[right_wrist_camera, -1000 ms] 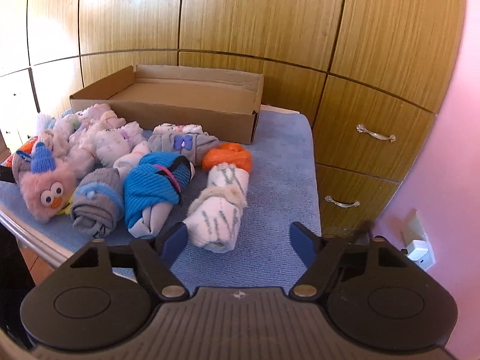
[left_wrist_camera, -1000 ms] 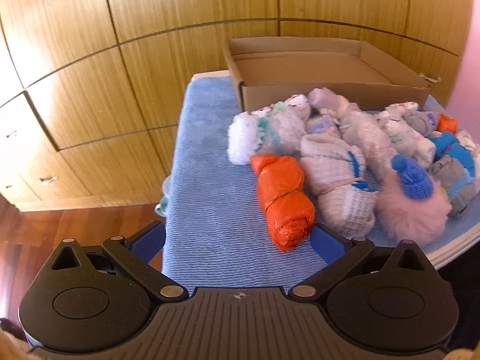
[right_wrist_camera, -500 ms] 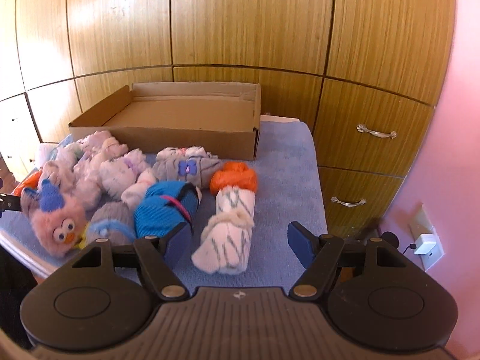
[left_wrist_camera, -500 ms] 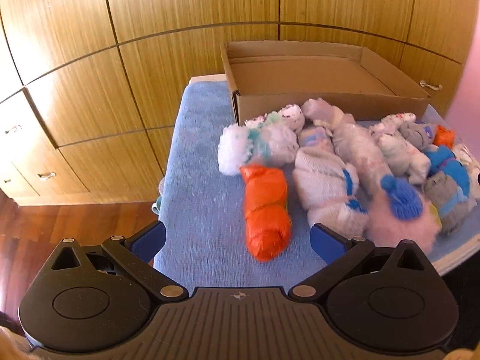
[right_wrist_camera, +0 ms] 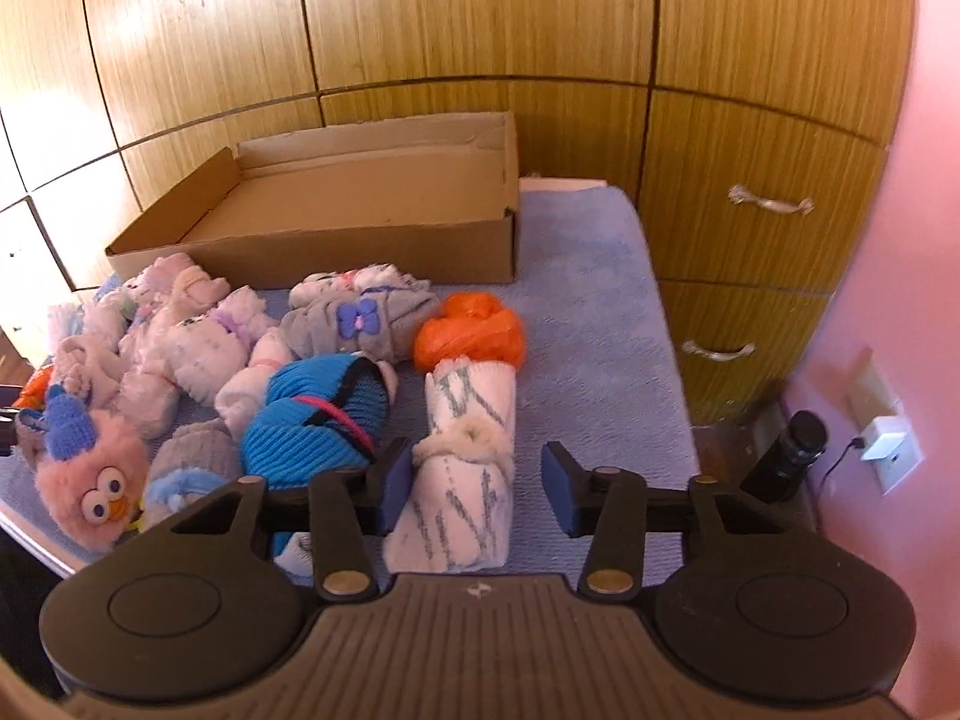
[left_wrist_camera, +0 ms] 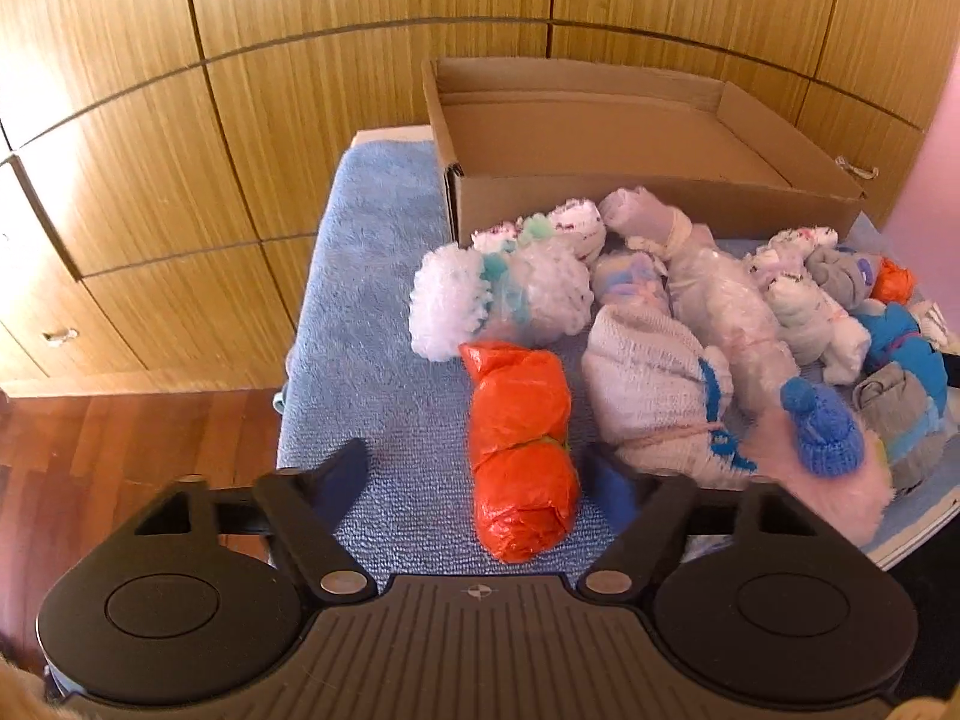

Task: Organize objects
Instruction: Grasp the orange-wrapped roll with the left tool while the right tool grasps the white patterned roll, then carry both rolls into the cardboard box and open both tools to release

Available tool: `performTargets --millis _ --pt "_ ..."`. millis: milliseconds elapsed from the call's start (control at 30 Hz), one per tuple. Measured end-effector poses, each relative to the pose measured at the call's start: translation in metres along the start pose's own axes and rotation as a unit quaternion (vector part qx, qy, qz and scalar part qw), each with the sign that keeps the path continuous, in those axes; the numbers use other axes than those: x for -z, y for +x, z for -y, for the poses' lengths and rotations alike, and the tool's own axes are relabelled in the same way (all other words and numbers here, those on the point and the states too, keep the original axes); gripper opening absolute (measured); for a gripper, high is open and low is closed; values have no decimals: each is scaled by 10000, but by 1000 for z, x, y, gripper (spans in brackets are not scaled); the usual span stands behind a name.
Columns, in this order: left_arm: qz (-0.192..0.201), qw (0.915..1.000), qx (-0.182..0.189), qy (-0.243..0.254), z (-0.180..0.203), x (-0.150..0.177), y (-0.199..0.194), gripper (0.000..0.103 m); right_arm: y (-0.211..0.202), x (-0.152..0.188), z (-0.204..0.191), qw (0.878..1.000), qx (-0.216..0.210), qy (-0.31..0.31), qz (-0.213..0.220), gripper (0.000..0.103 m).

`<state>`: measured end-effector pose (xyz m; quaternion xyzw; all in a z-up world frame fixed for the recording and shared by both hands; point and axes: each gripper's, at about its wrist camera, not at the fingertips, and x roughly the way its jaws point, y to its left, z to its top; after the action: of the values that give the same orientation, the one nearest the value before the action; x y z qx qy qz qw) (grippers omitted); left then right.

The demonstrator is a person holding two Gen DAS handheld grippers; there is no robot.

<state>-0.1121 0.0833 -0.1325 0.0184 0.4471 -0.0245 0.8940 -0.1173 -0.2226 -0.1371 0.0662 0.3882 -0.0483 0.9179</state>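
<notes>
Several rolled sock bundles lie on a blue towel (left_wrist_camera: 372, 300) in front of an empty cardboard box (left_wrist_camera: 600, 204). An orange roll (left_wrist_camera: 522, 450) lies between the fingers of my left gripper (left_wrist_camera: 480, 474), whose jaws are closing. Its right pad is close to the roll and its left pad stands well apart. In the right wrist view, a white roll with grey marks (right_wrist_camera: 468, 480) lies between the fingers of my right gripper (right_wrist_camera: 477, 489), also closing. There the left pad is at the roll and a gap remains at the right pad. The box (right_wrist_camera: 360, 252) stands behind.
A blue roll (right_wrist_camera: 318, 414), a pink fuzzy toy with eyes (right_wrist_camera: 90, 480) and an orange bundle (right_wrist_camera: 468, 330) crowd the right gripper's left side. Wooden cabinets with drawer handles (right_wrist_camera: 768, 204) stand behind. A pink wall with a socket (right_wrist_camera: 888, 450) is right. The table edge is near.
Both grippers' jaws have narrowed. The left gripper shifted so the orange roll now sits between its fingers. The right gripper moved in around the white roll and rolled a little.
</notes>
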Motion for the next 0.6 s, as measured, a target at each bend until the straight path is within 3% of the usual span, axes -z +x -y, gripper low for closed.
performTargets --millis 133,267,600 --pt "34 10000 74 31 -1 0 1 69 5 3 -4 9998 -137 -45 -136 33" --pt "42 9999 117 -74 -5 -3 -2 37 4 4 -1 9997 -219 -13 -106 32" --pt "79 9985 349 -406 -18 -11 -23 36 -27 -9 11 9991 -351 83 236 32"
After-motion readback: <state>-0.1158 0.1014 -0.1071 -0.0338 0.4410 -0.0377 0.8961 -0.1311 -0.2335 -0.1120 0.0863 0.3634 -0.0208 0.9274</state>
